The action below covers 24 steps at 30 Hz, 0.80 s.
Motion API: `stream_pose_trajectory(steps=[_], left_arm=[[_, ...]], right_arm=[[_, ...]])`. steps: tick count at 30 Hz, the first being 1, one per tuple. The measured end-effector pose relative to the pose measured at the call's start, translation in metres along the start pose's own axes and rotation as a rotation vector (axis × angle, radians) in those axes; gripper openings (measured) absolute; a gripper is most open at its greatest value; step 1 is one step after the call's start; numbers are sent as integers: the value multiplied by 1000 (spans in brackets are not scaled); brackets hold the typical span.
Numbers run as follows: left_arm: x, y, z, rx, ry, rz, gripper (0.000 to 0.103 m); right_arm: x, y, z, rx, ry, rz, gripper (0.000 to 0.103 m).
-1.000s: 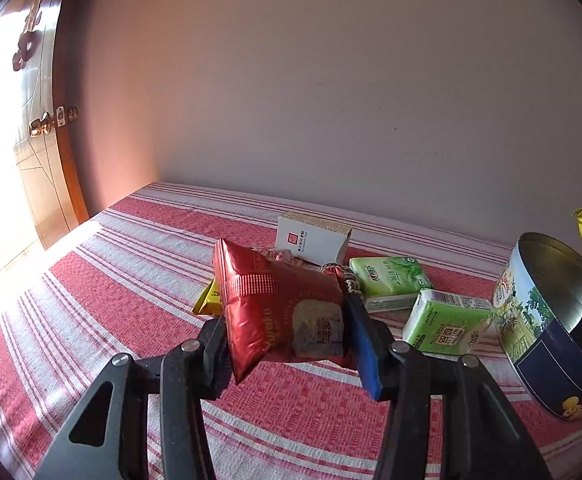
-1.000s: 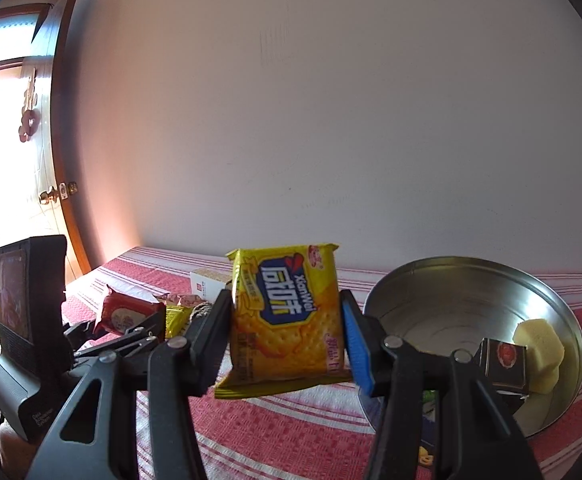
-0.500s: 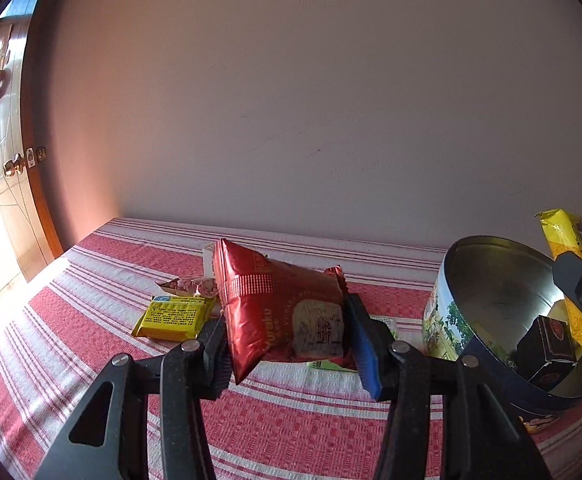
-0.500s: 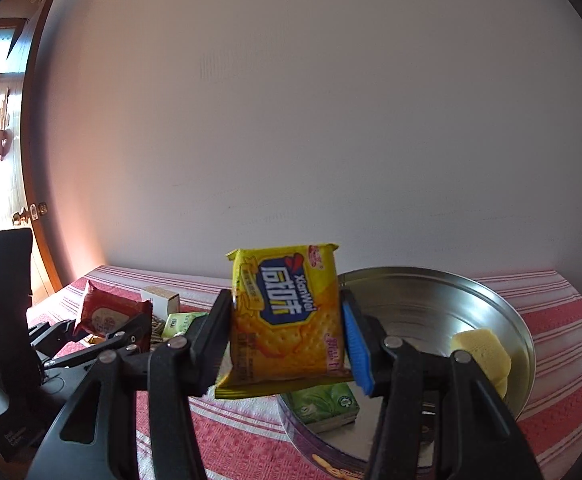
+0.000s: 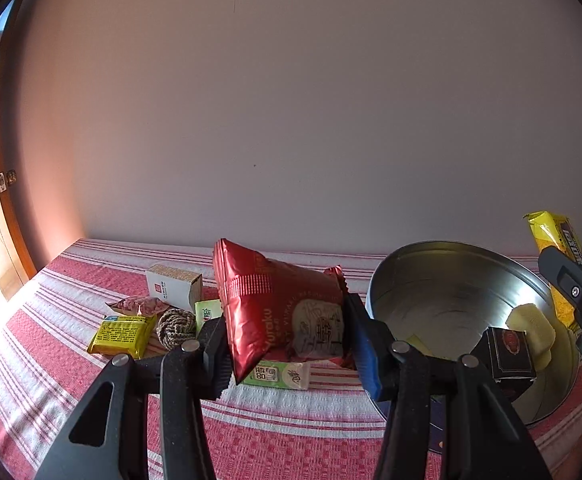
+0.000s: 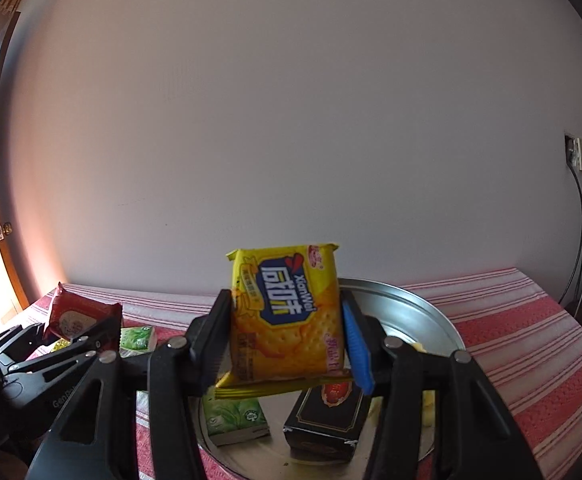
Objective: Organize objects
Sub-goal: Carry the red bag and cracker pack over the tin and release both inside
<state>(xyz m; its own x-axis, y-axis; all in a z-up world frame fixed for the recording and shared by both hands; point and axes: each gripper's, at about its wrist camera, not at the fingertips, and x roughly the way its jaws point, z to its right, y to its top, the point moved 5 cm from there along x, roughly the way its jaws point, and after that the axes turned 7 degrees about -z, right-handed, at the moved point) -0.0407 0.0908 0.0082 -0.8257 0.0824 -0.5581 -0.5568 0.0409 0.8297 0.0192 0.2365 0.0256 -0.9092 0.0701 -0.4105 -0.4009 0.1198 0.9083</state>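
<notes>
Gripping a red pack (image 5: pixel 287 312) between its closed jaws, the left gripper (image 5: pixel 287 336) holds it clear of the striped cloth (image 5: pixel 275 432), just left of the tin (image 5: pixel 451 280). Under the pack a green packet (image 5: pixel 277 374) lies flat on the cloth. Farther left sit a yellow packet (image 5: pixel 123 334), a wire scourer (image 5: pixel 175 326) and a pink wrapper (image 5: pixel 139 305), close together, with a white box (image 5: pixel 173 289) behind them. Inside the tin a black box (image 5: pixel 509 354) leans beside a pale yellow lump (image 5: pixel 533 330).

The right gripper (image 6: pixel 285 344) is clamped on a yellow cracker pack (image 6: pixel 287 312), holding it upright over the near part of the tin (image 6: pixel 423 312). Below the pack, on the tin floor, lie a green carton (image 6: pixel 235 420) and the black box (image 6: pixel 327 420), side by side. Left of them the other gripper (image 6: pixel 79 332) shows with its red pack (image 6: pixel 77 316), and another green packet (image 6: pixel 137 338) lies on the cloth (image 6: pixel 531 340) just beyond. A wall socket (image 6: pixel 579 154) with cables is at far right.
</notes>
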Motion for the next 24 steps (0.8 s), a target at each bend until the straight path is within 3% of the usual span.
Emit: stream_pose_trajectory(steps=[6, 15, 24], left_arm=[[10, 10, 20, 16, -53, 2, 52], [36, 6, 69, 67, -111, -38, 52], [59, -3, 98, 103, -130, -105, 52]], right_arm=[[7, 0, 34, -5, -102, 10, 53], [30, -7, 98, 33, -203, -61, 53], [48, -15, 108, 47, -212, -142, 53]])
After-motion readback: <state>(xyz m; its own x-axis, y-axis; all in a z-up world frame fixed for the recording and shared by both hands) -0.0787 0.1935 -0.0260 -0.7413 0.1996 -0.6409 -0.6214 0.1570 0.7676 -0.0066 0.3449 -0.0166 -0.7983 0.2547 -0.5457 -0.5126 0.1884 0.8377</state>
